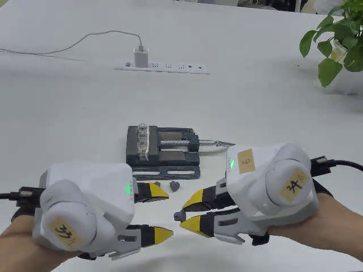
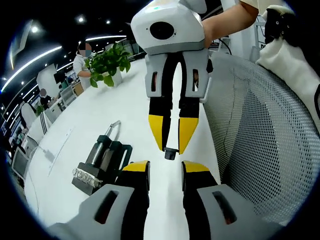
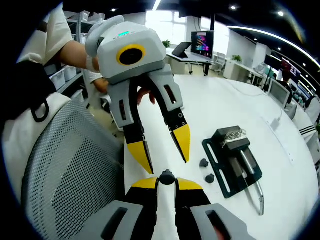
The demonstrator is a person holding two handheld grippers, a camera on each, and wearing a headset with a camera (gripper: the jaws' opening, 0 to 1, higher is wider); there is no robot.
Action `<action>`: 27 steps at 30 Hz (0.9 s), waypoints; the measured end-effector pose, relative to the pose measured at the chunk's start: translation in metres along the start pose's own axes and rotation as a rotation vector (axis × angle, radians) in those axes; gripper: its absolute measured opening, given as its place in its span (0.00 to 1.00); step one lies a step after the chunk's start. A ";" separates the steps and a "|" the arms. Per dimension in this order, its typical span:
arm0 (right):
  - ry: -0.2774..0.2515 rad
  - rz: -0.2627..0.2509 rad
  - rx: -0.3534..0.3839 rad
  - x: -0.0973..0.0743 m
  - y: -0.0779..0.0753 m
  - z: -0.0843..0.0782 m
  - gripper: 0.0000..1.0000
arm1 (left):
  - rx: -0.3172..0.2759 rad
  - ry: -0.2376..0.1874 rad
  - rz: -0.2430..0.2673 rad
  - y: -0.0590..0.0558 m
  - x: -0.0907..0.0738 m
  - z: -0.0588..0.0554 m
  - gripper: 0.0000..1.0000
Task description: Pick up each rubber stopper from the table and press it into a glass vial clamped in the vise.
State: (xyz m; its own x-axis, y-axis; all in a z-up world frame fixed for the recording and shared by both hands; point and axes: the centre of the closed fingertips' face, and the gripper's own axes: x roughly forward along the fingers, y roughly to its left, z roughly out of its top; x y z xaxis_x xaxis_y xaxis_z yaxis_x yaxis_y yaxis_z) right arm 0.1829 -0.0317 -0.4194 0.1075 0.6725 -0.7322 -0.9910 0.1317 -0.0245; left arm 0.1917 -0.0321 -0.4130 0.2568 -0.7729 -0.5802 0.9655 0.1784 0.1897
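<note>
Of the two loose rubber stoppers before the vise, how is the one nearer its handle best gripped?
Probably grip the rubber stopper across its round sides, from above, with the open left gripper: it sits squat on the table, the vise close behind.

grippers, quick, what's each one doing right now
left gripper: open, holding nothing
right gripper: shut on a rubber stopper

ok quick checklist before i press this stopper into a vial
1. Grip: small dark rubber stopper pinched at the tips of the right tool: ok.
2. Free hand: left tool open, holding nothing: ok.
3. Target: clear glass vials upright in dark metal vise: ok.
4. Open vial mouth: cannot tell.
5. Path: two spare dark stoppers lie on white table beside the vise, off the vials: ok.
</note>
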 end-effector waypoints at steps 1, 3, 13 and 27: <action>0.000 0.003 0.000 0.000 0.000 0.000 0.08 | -0.001 -0.003 -0.007 0.000 0.000 0.001 0.20; 0.002 0.009 -0.005 0.001 0.002 0.000 0.08 | 0.002 -0.005 -0.019 -0.002 0.001 0.002 0.15; 0.007 0.027 -0.025 0.002 0.006 0.002 0.08 | 0.011 0.005 -0.054 -0.010 0.004 0.001 0.08; 0.012 0.048 -0.034 0.002 0.008 0.002 0.08 | 0.014 0.003 -0.076 -0.013 0.004 0.001 0.05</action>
State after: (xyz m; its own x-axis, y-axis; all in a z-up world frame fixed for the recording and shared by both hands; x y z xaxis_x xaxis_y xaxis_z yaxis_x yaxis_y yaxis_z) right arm 0.1749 -0.0278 -0.4201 0.0593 0.6688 -0.7411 -0.9971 0.0744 -0.0126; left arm 0.1799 -0.0383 -0.4176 0.1826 -0.7822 -0.5956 0.9816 0.1106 0.1556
